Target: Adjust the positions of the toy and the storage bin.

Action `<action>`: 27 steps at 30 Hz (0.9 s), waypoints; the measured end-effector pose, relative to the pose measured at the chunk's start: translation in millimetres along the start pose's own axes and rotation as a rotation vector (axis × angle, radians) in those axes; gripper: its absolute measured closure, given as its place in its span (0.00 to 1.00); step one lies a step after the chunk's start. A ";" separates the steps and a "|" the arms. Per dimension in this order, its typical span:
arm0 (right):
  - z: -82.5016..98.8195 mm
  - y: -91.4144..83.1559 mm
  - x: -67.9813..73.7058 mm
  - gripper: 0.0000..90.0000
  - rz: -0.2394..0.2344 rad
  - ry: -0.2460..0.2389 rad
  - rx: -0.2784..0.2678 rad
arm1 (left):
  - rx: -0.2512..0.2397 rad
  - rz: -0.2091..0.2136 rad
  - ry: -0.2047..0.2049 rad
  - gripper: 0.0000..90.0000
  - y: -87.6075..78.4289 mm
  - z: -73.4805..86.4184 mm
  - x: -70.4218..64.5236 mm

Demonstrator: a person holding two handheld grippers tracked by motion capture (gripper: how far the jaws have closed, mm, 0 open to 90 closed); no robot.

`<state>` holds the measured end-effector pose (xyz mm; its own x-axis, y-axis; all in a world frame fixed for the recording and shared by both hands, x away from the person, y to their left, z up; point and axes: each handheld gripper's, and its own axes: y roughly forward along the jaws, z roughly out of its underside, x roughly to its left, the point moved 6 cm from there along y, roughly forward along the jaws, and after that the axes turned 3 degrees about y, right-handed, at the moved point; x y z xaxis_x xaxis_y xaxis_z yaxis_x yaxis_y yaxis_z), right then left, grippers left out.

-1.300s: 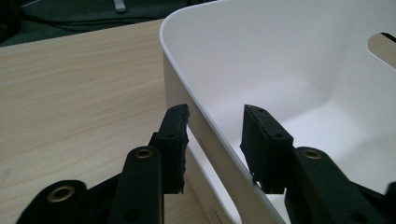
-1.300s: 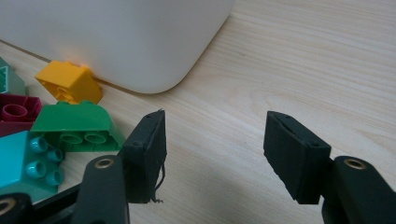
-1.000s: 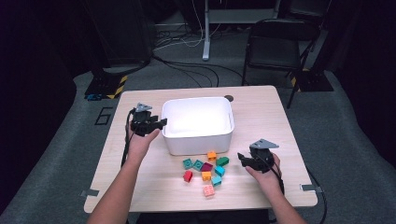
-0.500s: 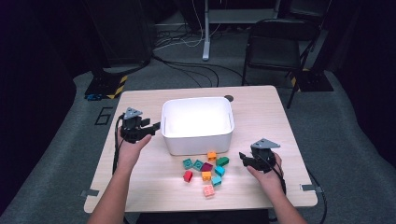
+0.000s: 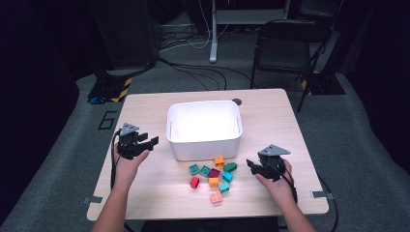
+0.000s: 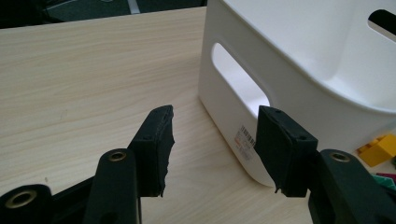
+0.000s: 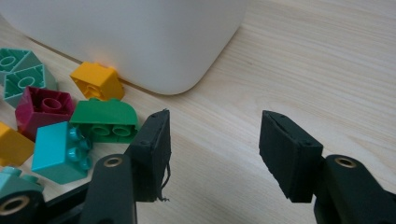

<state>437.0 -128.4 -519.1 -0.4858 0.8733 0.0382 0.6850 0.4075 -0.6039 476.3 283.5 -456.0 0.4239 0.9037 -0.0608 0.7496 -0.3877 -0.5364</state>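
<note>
A scatter of toy building blocks [image 5: 212,174] lies on a pale wooden table [image 5: 270,121], just in front of a white plastic bin [image 5: 203,128], on the side nearest the person. The bin serves as the landmark here. It sits near the middle of the table, open side up, and looks empty in the high view, so the work in hand is probably sorting blocks into it.

An orange block [image 7: 96,81] lies closest to the bin, almost touching its front wall. A green block [image 7: 106,119] lies just in front of that one, with a dark red block [image 7: 44,106] and a turquoise block [image 7: 60,152] beside it. More blocks in teal, red, orange and pink spread a little farther from the bin.

The right gripper [image 5: 258,167] rests low, in front of the bin's right corner and just to the right of the blocks. Its jaws are apart with only bare table between them, and they have just been closing a little. It points toward the green block, probably lined up for a pick.

The left gripper [image 5: 145,143] hangs just left of the bin, level with the handle slot [image 6: 239,84] in its side wall. Its jaws are apart and empty, and have just been opening. It touches nothing, and its place suggests it is waiting or ready to steady the bin.

A black folding chair [image 5: 285,46] stands well beyond the bin, on the grey floor.
</note>
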 end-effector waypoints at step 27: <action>-2.9 13.2 36.8 0.52 -0.101 -0.070 0.022 | -0.001 -0.009 0.008 0.50 -1.4 13.1 0.7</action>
<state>429.8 -90.2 -523.3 -0.5893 0.8066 0.0446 0.6187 0.4862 -0.6171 468.9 287.0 -466.3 0.4213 0.9056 -0.0493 0.7539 -0.3799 -0.5360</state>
